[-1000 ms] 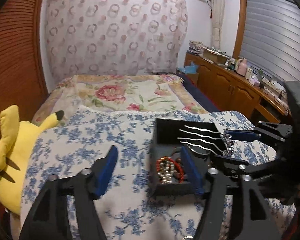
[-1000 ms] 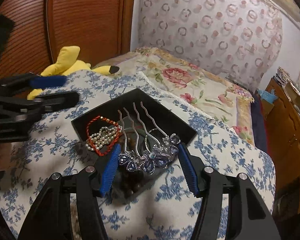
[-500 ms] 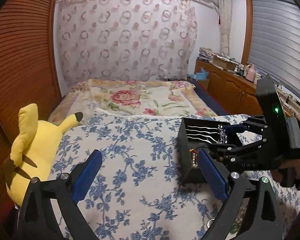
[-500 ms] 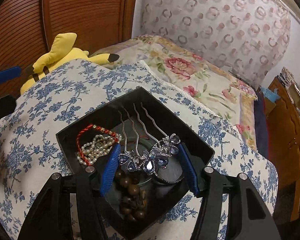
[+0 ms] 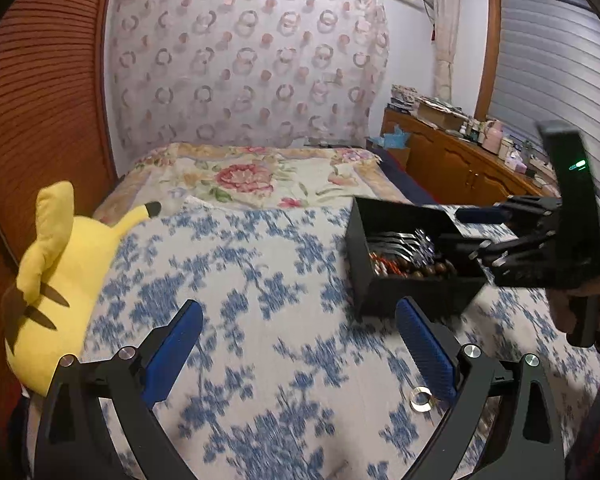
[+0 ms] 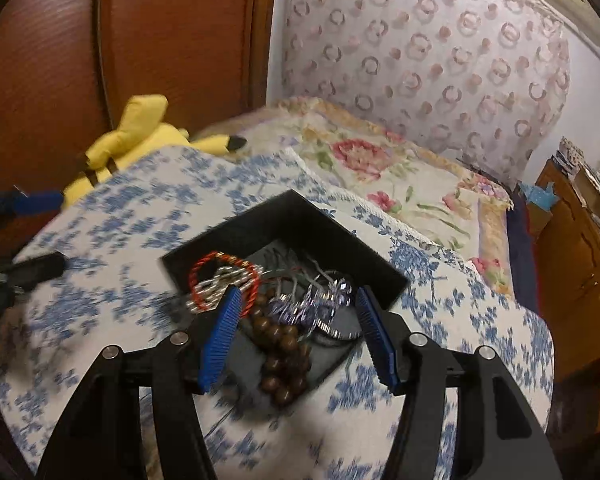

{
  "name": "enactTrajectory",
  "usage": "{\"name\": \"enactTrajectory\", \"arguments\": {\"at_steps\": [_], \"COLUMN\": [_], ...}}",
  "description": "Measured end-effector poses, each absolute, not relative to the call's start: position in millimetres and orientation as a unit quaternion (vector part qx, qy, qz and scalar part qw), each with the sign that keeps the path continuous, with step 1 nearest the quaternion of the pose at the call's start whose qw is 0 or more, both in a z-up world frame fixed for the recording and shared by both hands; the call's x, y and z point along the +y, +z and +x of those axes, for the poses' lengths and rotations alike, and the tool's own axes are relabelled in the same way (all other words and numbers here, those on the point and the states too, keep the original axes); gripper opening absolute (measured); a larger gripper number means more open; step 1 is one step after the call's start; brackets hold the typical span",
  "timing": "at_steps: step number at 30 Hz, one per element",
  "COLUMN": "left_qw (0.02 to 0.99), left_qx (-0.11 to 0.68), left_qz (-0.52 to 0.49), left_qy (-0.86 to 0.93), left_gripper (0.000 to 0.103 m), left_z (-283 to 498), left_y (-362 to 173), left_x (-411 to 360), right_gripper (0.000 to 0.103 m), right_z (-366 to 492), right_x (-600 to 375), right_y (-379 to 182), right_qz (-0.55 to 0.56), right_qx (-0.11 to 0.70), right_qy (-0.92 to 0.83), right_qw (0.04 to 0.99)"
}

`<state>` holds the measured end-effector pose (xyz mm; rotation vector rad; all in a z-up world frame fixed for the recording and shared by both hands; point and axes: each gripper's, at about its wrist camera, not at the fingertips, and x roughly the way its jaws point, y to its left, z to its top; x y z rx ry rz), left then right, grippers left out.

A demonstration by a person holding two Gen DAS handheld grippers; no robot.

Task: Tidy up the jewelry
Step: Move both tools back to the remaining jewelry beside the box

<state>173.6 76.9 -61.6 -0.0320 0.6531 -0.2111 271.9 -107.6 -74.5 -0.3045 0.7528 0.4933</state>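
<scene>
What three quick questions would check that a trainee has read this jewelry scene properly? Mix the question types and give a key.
1. True or false: the left gripper grips a bracelet.
2. The brown beads lie: A on the floor; B in the black box; C in a drawer.
3. What small thing lies on the floral cloth outside the box, close to one of the left gripper's fingers?

Key: 1 false, its jaws stand open with nothing between them; 2 B; 3 a ring.
</scene>
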Motion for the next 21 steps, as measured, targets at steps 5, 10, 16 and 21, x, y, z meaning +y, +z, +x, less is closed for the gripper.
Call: {"name": "enactTrajectory", "arguments": {"at_steps": [5,10,16,21], "left_qw": [0.936,0.930,0.920,0.910], "left_qx": [0.332,0.343,0.356,0.368], "left_qz": [-0.020,-0.004,0.017,0.036], "left_qy": [-0.117,-0.135,-0.165,-0.189], "left_gripper": [0.093,0.093,0.093,0.093], "left_z": [158.5,147.4,137.5,131.0], "left_y": [-72.3,-79.6,-87.9,-95.7], "left_x": [72.2,57.5,35.0,12.2], "right_gripper": [0.062,0.062,0.062,0.062], "right_z": [227.7,187.9,156.1,139.2], "right_x": [-127.5,-145.0,-159.5,-160.5], "right_y": [-65.7,-74.9,-96.1,-111.3], "right_qz": [-0.123,-0.095,-0.071,-0.072], "right_qx": [0.339,0.342,0.357,0.369], "right_qy": [0.254,0.262,0.258,0.256], "right_qw": [0.897,0.898,0.895,0.891]}}
